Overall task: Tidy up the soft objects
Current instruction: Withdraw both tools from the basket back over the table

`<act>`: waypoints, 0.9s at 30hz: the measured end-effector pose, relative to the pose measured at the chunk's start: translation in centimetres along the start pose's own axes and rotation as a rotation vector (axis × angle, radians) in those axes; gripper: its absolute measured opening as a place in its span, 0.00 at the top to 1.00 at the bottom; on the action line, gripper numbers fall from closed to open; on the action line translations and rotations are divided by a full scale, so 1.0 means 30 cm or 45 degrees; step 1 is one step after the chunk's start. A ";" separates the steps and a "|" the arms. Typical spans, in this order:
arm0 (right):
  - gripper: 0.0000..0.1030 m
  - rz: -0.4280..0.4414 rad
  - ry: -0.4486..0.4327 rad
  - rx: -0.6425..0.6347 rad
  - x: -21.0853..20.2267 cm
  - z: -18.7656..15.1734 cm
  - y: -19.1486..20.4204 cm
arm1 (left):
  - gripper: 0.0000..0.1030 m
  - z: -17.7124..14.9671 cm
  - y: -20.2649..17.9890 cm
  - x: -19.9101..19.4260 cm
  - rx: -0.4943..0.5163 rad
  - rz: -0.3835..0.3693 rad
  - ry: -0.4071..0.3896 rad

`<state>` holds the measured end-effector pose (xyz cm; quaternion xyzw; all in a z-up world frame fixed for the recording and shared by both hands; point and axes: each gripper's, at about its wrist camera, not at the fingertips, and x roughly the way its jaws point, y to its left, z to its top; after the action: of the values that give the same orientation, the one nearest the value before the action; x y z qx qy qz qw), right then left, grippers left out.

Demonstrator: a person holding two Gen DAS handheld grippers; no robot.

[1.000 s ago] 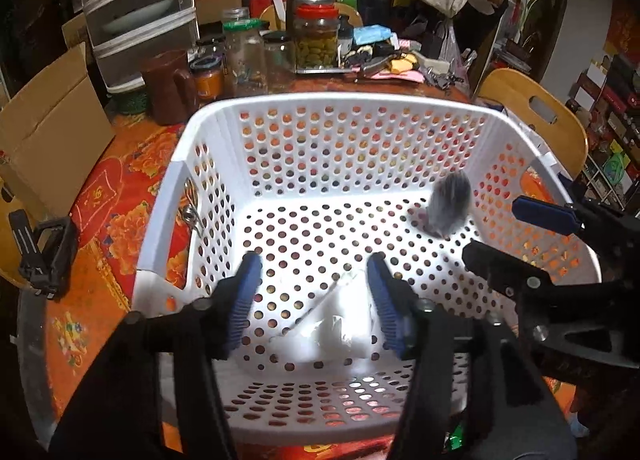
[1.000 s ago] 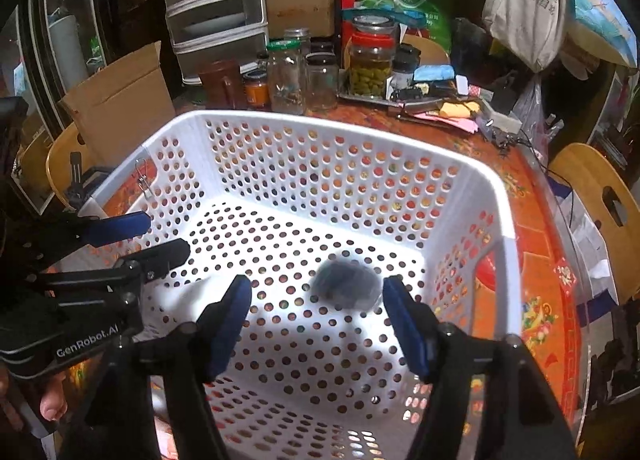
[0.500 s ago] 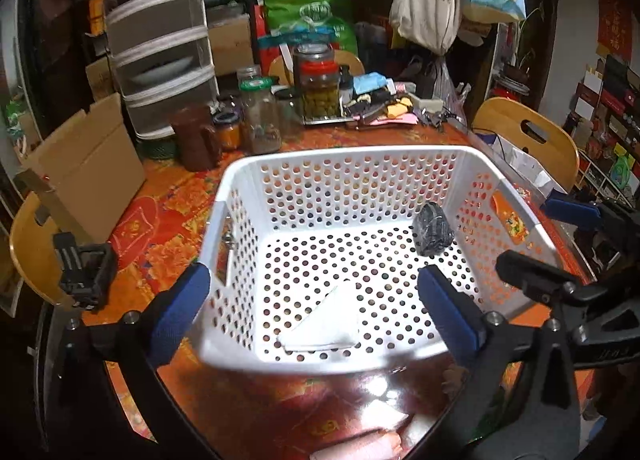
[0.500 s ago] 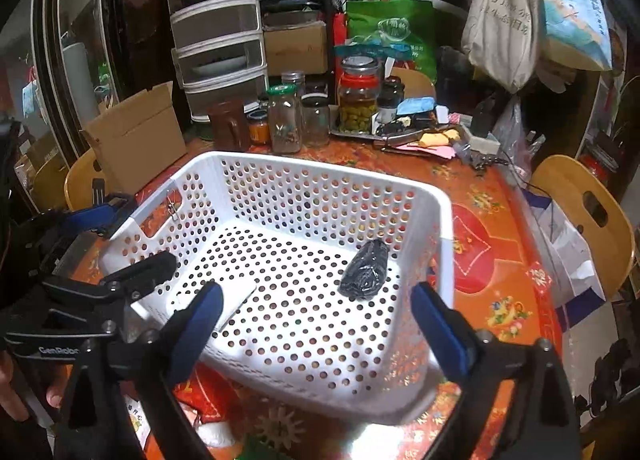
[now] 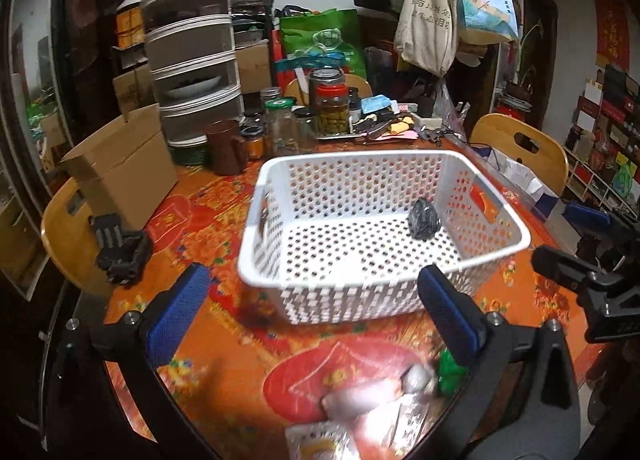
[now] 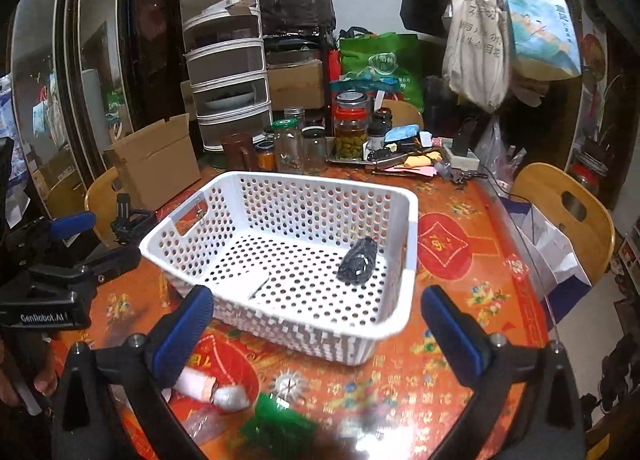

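A white perforated basket (image 5: 496,200) (image 6: 408,244) stands on the red patterned table. In it lie a dark grey crumpled soft object (image 5: 423,218) (image 6: 357,261) at the right side and a flat white folded cloth (image 6: 252,280). My left gripper (image 5: 316,320) is open and empty, in front of the basket's near wall. My right gripper (image 6: 316,324) is open and empty too, before the basket's near corner. On the table's near edge lie a pink and white soft item (image 5: 360,396) (image 6: 200,384), a green item (image 5: 450,374) (image 6: 280,424) and a clear packet (image 5: 320,440).
Glass jars (image 5: 332,104), a brown mug (image 5: 228,146) and clutter stand behind the basket. A cardboard box (image 5: 120,168) and a black clamp (image 5: 120,248) are at the left. Wooden chairs (image 6: 568,212) stand around the table. Stacked drawers (image 5: 188,60) rise at the back.
Both grippers have pulled back and up out of the basket and opened wide. The grey object dropped and settled at the basket's right side. The white cloth lies inside.
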<state>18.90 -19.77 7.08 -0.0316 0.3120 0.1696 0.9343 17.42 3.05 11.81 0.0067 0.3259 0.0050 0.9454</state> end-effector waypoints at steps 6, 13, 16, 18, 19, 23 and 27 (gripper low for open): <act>0.00 -0.007 0.021 0.016 -0.029 -0.157 0.016 | 0.00 -0.144 0.070 -0.070 -0.081 0.002 -0.019; 0.00 -0.010 0.077 0.127 -0.001 -0.366 0.003 | 0.00 -0.366 0.121 -0.059 -0.122 0.027 0.045; 0.00 -0.006 0.086 0.171 0.009 -0.426 0.005 | 0.00 -0.452 0.117 -0.027 -0.137 0.020 0.083; 0.00 0.007 0.082 0.180 0.013 -0.456 0.020 | 0.00 -0.497 0.104 0.002 -0.131 0.011 0.115; 0.00 0.007 0.085 0.176 0.019 -0.469 0.032 | 0.00 -0.514 0.096 0.016 -0.127 0.009 0.128; 0.00 0.010 0.131 0.142 0.068 -0.498 0.066 | 0.00 -0.594 0.067 0.072 -0.109 0.014 0.186; 0.00 0.013 0.158 0.134 0.108 -0.511 0.078 | 0.00 -0.648 0.059 0.116 -0.125 0.006 0.224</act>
<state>11.76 -19.13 -7.04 0.0086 0.3780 0.1555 0.9126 8.17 5.07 -5.63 -0.0393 0.4068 0.0236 0.9123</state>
